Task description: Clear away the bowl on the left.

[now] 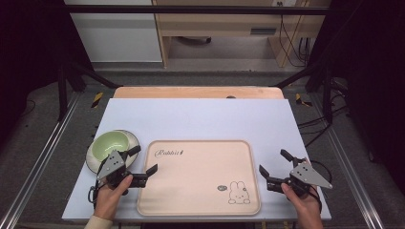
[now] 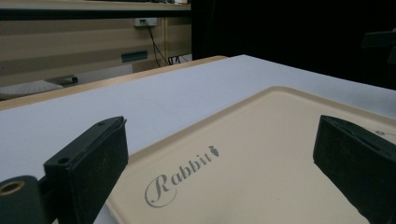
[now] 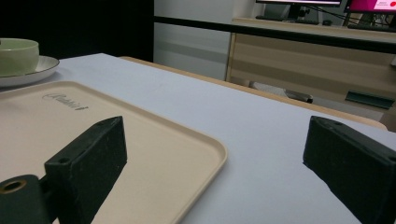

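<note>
Two forearms came in from the bottom edge of the high view, each cut off by the frame, with the left hand and the right hand each wrapped around a gripper. Left gripper sat at the tray's left edge with its jaws spread wide and nothing between them; one jaw reached over the tray rim, the other pointed toward the bowl. Right gripper was just off the tray's right edge, jaws likewise wide apart and empty, a grey three-cornered plate on its top.

Between them lay the beige tray, flat on the white table, printed with the word "Rabbit" near its upper left corner and a small rabbit drawing near its lower right. A small dark round mark beside the rabbit was too small to read.

A green bowl stood on a pale saucer just beside the tray's upper left corner; the left gripper's body covered the near part of the saucer.

In the left gripper view, the black jaws framed the tray's lettering, and the right side of the background was too dark to make out. In the right gripper view, the bowl was cut off by the left edge.
</note>
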{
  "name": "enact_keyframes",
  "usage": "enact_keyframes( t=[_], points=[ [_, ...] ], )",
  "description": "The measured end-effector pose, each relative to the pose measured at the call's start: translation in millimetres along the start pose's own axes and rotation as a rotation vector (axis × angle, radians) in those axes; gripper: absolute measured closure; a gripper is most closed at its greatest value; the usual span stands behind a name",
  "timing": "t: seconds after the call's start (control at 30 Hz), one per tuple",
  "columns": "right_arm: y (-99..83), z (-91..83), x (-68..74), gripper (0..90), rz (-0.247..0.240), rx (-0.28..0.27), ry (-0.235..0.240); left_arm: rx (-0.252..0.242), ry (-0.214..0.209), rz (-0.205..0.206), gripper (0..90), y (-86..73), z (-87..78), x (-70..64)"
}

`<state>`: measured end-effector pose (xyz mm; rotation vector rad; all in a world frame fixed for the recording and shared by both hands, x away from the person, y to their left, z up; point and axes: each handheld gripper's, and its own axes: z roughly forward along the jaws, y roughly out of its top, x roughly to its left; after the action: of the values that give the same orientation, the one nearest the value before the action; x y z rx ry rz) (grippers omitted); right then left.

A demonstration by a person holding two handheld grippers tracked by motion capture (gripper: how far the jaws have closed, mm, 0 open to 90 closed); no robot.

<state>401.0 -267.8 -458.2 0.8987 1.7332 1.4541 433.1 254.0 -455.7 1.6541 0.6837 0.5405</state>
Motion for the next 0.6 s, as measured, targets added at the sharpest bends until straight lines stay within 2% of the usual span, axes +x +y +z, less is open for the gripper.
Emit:
enact_keyframes(
  t=[0.03,0.07,0.17,0.23,0.37,0.6],
  points=[
    [0.0,1.2,0.8,5.1,0.006,0.002,0.004,0.004,0.000,-0.028,2.2,1.3,-0.2,-0.4],
    [-0.1,1.7,1.0,5.1,0.009,0.002,0.004,0.006,0.008,-0.031,1.6,1.8,-0.6,-0.4],
    [0.3,3.5,1.2,5.1,0.015,0.001,0.010,0.012,0.021,-0.023,1.5,3.4,-1.7,-0.5],
    [1.9,4.2,1.9,5.2,0.014,-0.003,0.015,-0.011,0.033,-0.027,1.7,7.9,-4.2,-1.3],
    [0.4,3.7,0.6,5.2,0.010,0.004,0.009,-0.025,0.048,-0.021,2.3,12.7,-6.0,-1.5],
    [2.9,-2.0,-4.6,5.3,0.038,-0.005,-0.029,-0.035,0.077,-0.019,2.9,16.1,-16.7,1.0]
  ],
)
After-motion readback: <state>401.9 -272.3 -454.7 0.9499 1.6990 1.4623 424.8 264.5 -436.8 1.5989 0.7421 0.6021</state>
